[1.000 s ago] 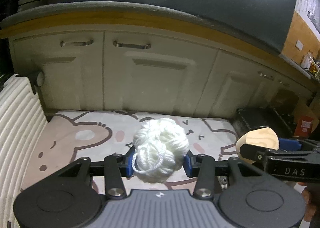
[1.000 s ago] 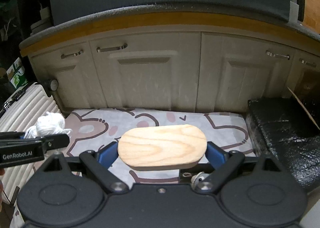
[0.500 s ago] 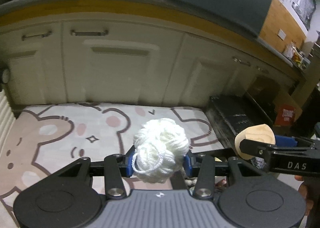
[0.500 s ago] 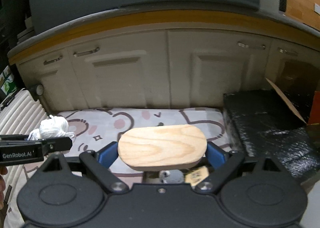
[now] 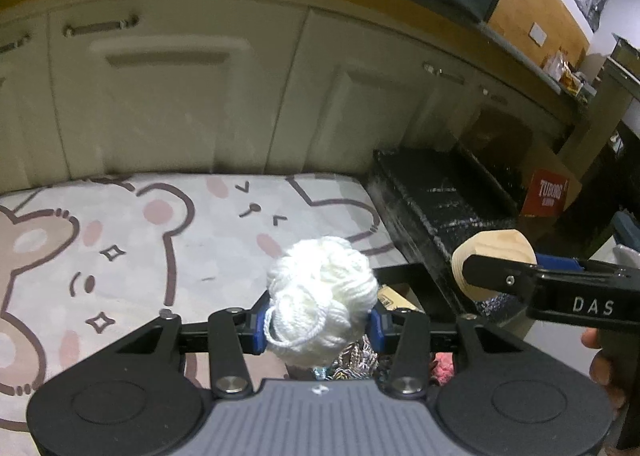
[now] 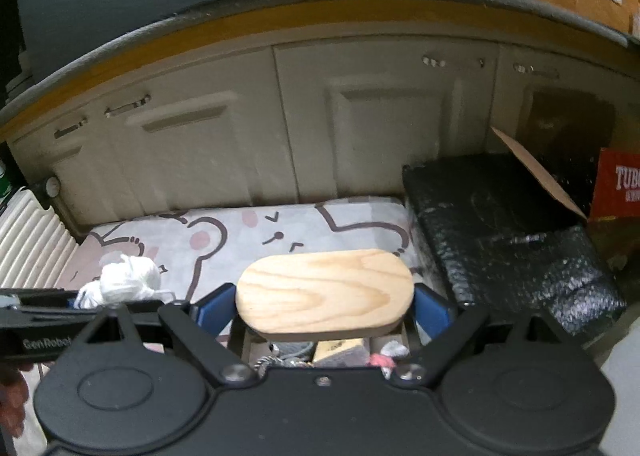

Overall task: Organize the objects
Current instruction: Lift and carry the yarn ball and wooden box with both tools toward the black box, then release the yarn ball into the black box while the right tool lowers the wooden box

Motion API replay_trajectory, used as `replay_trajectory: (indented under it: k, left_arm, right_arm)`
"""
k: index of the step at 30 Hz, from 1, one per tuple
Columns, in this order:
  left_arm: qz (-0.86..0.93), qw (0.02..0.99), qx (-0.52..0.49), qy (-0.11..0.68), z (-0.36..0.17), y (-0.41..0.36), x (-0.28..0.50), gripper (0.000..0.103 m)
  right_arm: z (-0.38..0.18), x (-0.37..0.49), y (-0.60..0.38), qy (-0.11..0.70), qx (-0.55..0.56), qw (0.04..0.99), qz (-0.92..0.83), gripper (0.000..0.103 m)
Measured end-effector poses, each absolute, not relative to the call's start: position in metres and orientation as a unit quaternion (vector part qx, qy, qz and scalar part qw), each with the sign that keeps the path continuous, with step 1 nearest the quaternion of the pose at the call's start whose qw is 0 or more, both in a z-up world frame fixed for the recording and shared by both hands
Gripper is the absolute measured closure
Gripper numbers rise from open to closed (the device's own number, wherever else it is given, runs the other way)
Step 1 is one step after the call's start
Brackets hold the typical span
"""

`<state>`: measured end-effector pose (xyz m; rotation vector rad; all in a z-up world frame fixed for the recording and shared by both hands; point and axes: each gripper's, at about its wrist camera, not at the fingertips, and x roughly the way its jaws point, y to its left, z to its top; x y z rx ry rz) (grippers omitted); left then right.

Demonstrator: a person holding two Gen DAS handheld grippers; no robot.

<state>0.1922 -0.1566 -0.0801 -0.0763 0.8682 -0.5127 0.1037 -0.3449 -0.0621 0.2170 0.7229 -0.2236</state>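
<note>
My left gripper (image 5: 318, 326) is shut on a white ball of yarn (image 5: 322, 298), held above the right edge of a bear-print mat (image 5: 140, 240). A flat oval wooden board (image 6: 325, 290) is clamped end to end between the blue pads of my right gripper (image 6: 325, 306). In the left wrist view the board (image 5: 496, 252) and right gripper (image 5: 516, 274) appear at the right. In the right wrist view the yarn (image 6: 128, 282) and left gripper (image 6: 116, 302) show at the left. Below both grippers lies a black container (image 5: 404, 276) with several small items inside.
Cream cabinet doors (image 5: 168, 96) run along the back under a dark countertop. A black wrapped block (image 6: 508, 240) sits right of the mat, with a red box (image 6: 618, 186) and cardboard behind it. A white ribbed case (image 6: 28, 244) stands at the left. A hand (image 5: 604, 352) holds the right gripper.
Both grippers have travelled to the right and a little lower, each keeping its grip. The ribbed case left the left wrist view, and the container with small items came into sight below.
</note>
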Motion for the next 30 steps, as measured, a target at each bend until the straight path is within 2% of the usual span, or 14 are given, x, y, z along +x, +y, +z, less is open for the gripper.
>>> replay_trajectory:
  k: [8,14,25,28,30]
  left_arm:
    - [-0.246,0.858,-0.034,0.45,-0.112,-0.175,0.209,0.057]
    - [-0.248,0.842,-0.072,0.473,-0.134,-0.183,0.223,0.057]
    - [-0.245,0.835,-0.073,0.487,-0.159,-0.192,0.241,0.057]
    - [-0.253,0.839,-0.06,0.479,-0.16,-0.194,0.242,0.055]
    - [-0.256,0.843,-0.039,0.471,-0.16,-0.198,0.24,0.05]
  right_arm:
    - [-0.081,0.11,-0.363,0.381,0.174,0.896,-0.15,0.01]
    - [-0.097,0.114,-0.375,0.391,0.245,0.867,-0.186,0.01]
    - [-0.132,0.109,-0.412,0.355,0.435,0.788,-0.251,0.01]
    - [-0.143,0.107,-0.418,0.344,0.483,0.76,-0.267,0.01]
    - [-0.152,0.107,-0.422,0.337,0.514,0.74,-0.273,0.01]
